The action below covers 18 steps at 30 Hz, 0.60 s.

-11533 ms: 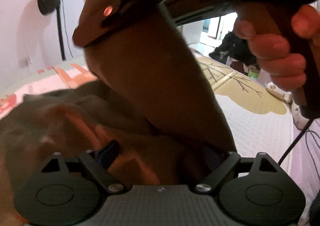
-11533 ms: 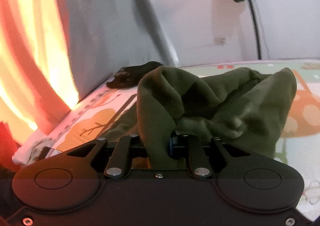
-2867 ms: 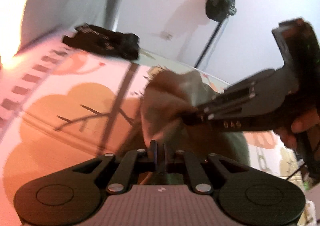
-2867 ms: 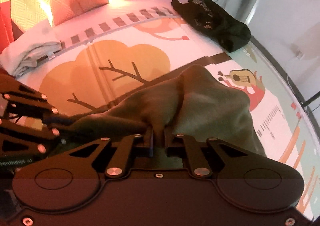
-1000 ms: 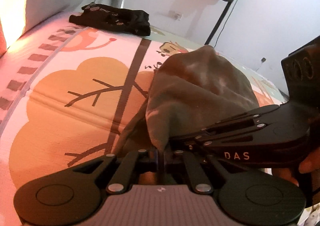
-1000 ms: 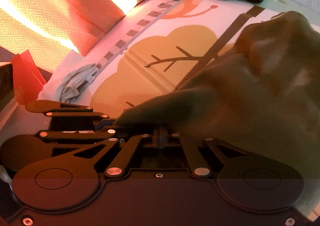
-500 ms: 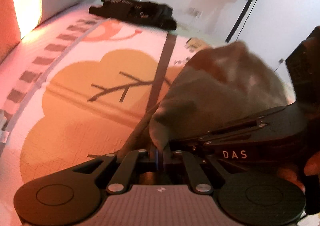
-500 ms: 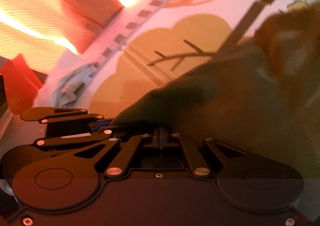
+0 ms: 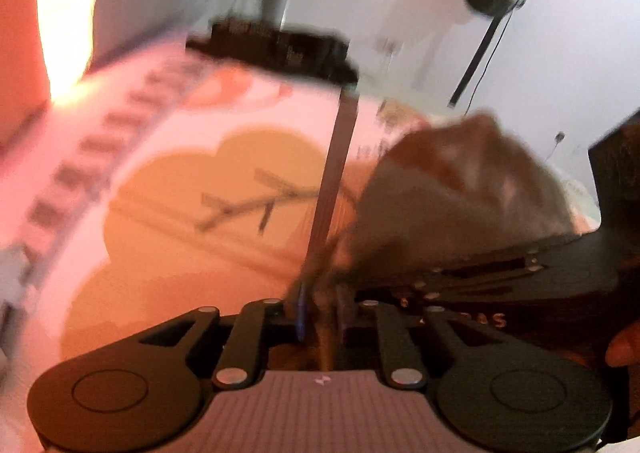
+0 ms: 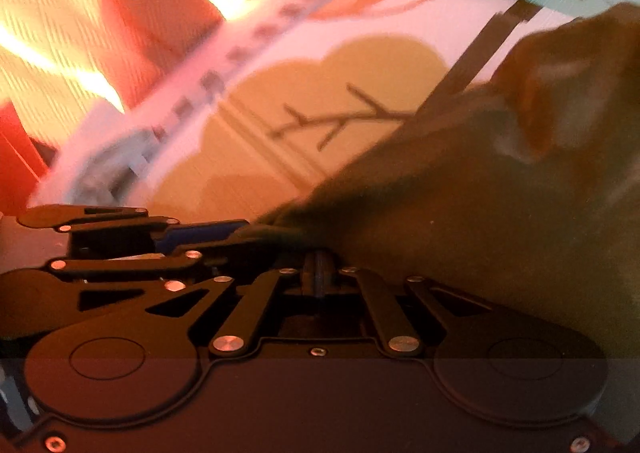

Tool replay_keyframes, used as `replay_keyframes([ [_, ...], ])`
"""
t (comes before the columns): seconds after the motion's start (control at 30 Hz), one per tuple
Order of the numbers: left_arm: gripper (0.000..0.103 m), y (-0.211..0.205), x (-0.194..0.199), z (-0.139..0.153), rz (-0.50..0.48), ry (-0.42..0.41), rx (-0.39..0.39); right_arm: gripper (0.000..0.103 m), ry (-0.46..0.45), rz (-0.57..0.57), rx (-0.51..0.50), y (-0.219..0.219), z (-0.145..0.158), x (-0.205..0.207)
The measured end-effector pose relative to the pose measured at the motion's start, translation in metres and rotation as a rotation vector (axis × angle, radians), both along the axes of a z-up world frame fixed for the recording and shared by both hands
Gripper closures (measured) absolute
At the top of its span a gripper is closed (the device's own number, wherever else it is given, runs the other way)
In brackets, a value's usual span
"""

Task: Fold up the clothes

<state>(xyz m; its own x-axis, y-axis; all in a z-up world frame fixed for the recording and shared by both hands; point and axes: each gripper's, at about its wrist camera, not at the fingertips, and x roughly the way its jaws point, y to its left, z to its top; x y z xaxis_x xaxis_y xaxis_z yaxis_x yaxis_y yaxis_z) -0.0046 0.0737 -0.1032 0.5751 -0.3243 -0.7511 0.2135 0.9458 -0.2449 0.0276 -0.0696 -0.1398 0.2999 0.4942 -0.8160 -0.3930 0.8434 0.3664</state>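
Tools were both closed on the olive garment (image 10: 480, 213): left tool (image 9: 320, 317) and right tool (image 10: 320, 273) pinched its edge side by side. From them, the cloth rose toward 2 o'clock over the printed bed cover (image 9: 180, 213).

Bedroom — printed bedsheet (image 9: 168, 213), curtains (image 10: 80, 33)

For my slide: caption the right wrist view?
Right claw shut on olive garment above tree-print mat.
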Motion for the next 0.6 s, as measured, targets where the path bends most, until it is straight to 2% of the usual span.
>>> replay_keyframes([
  [0.03, 0.076, -0.001, -0.003, 0.008, -0.015, -0.021, -0.007, 0.087, -0.023, -0.019, 0.022, -0.007, 0.009, -0.004],
  [0.13, 0.066, -0.009, -0.013, 0.029, -0.071, -0.077, -0.019, 0.082, -0.086, -0.058, 0.049, -0.027, 0.035, -0.016],
  [0.2, 0.063, -0.019, -0.019, 0.033, -0.132, -0.096, -0.011, 0.079, -0.097, -0.076, 0.050, -0.040, 0.045, -0.023],
  [0.37, 0.055, -0.046, -0.040, 0.029, -0.298, -0.124, 0.020, 0.079, -0.101, -0.120, 0.006, -0.071, 0.058, -0.044],
  [0.5, 0.049, -0.059, -0.052, 0.014, -0.410, -0.079, -0.007, 0.079, -0.097, -0.114, -0.031, -0.092, 0.059, -0.070],
  [0.6, 0.048, -0.067, -0.057, 0.001, -0.473, -0.033, -0.020, 0.085, -0.084, -0.105, -0.048, -0.103, 0.058, -0.093],
])
